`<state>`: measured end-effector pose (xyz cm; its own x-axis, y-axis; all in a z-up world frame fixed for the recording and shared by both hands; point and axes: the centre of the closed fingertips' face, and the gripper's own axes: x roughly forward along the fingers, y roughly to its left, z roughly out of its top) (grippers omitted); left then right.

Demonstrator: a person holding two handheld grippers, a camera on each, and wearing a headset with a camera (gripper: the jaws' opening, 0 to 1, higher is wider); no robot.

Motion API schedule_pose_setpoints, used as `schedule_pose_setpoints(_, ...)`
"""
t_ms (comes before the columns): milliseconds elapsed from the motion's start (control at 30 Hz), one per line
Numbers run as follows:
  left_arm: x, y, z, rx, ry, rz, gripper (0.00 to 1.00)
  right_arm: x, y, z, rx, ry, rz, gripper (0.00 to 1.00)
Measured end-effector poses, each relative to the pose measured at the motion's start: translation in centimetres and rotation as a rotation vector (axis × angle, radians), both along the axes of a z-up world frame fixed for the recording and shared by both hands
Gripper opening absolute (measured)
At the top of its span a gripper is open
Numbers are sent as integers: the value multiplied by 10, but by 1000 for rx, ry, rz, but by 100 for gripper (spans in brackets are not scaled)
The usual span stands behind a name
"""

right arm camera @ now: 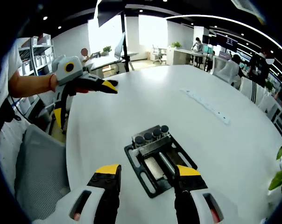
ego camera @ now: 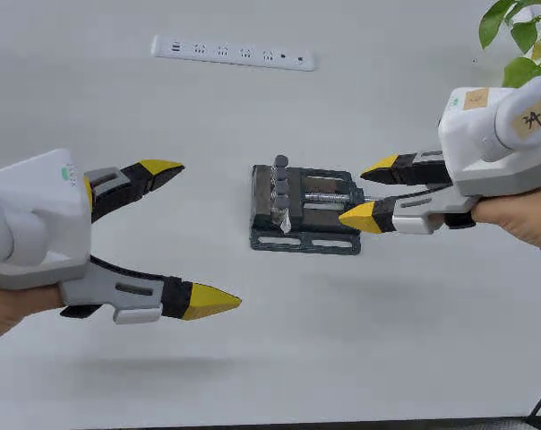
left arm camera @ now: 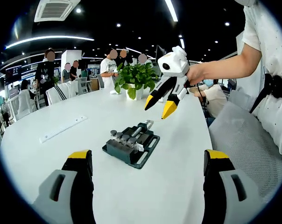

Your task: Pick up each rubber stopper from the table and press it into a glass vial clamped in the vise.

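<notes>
Left gripper (ego camera: 185, 235): white plastic body, grey-black jaws with pointed yellow tips, spread wide, nothing in them. It sits left of the vise (ego camera: 320, 240), well apart from it.

Right gripper (ego camera: 367, 192): same build, jaws parted and empty. Its tips are over the screw end of the vise. The left gripper view shows it held above the table (ego camera: 270, 367), not touching.

The vise is dark metal and blocky, with a slotted base plate and a bright threaded screw (ego camera: 329, 197). It sits flat on the matte white table.

Four vials (ego camera: 284, 218) of clear glass stand in a row, clamped at the jaw end. Dark round rubber stoppers (right arm camera: 148, 136) sit on top of them; I can't tell how deep.

A flat white power strip (ego camera: 233, 52) lies on the far side. A leafy plant (ego camera: 519, 36) is at the corner.
</notes>
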<state>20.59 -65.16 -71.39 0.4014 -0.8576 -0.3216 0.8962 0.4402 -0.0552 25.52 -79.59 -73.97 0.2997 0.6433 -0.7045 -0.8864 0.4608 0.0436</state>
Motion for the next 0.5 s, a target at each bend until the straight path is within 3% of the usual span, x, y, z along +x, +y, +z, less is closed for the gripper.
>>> schedule_pose_setpoints(300,0,1,-9,40,7,0,99,-20,-22,-12,109,-24,-49,62)
schedule_pose_setpoints(500,-3,0,-16,65,15,0,99,-32,-26,-11,199,-57,-69,73)
